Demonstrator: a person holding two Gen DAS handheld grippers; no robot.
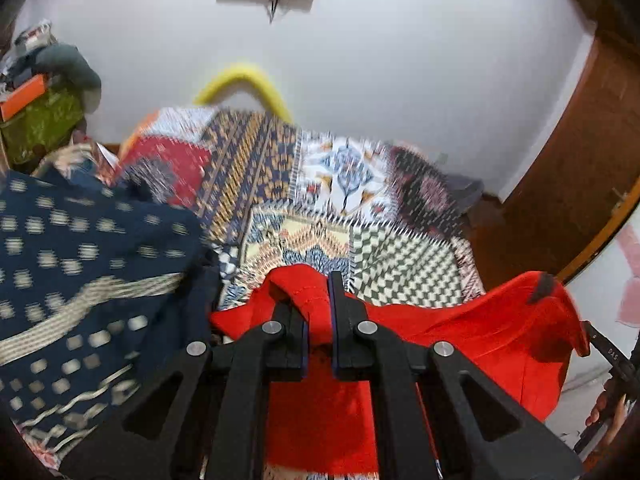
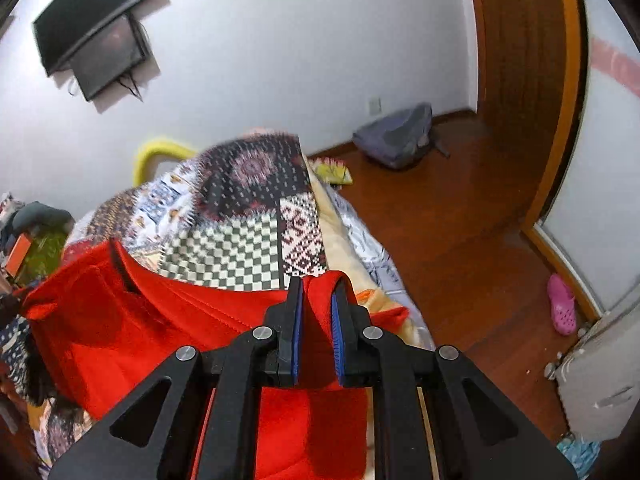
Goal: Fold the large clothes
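1. The left tongs (image 1: 319,312) are pinching a bunched edge of the red garment (image 1: 460,332), cloth wedged between both pads.
2. The right tongs (image 2: 318,312) are clamping another bunched edge of the same red garment (image 2: 132,320), the fabric filling the gap between the blue pads (image 2: 295,320).
3. The garment is hanging between the two tongs, lifted above the patchwork bedspread (image 1: 304,184), its middle sagging and a dark collar or trim (image 2: 122,268) standing up at the far edge.
4. A navy patterned cloth (image 1: 80,264) is lying in a heap just left of the red garment, on the same bed.
5. Beyond the bedspread, a yellow padded rail (image 1: 244,80) is curving against the white wall; a grey bag (image 2: 396,136) is slumping on the wooden floor to the right of the bed.
6. Likely risks: each hold is taking only a narrow fold, so a sharp pull apart could be dragging the cloth out of the pads. The sagging middle may be folding unevenly, or the loose side may be snagging the navy cloth and pulling it along.
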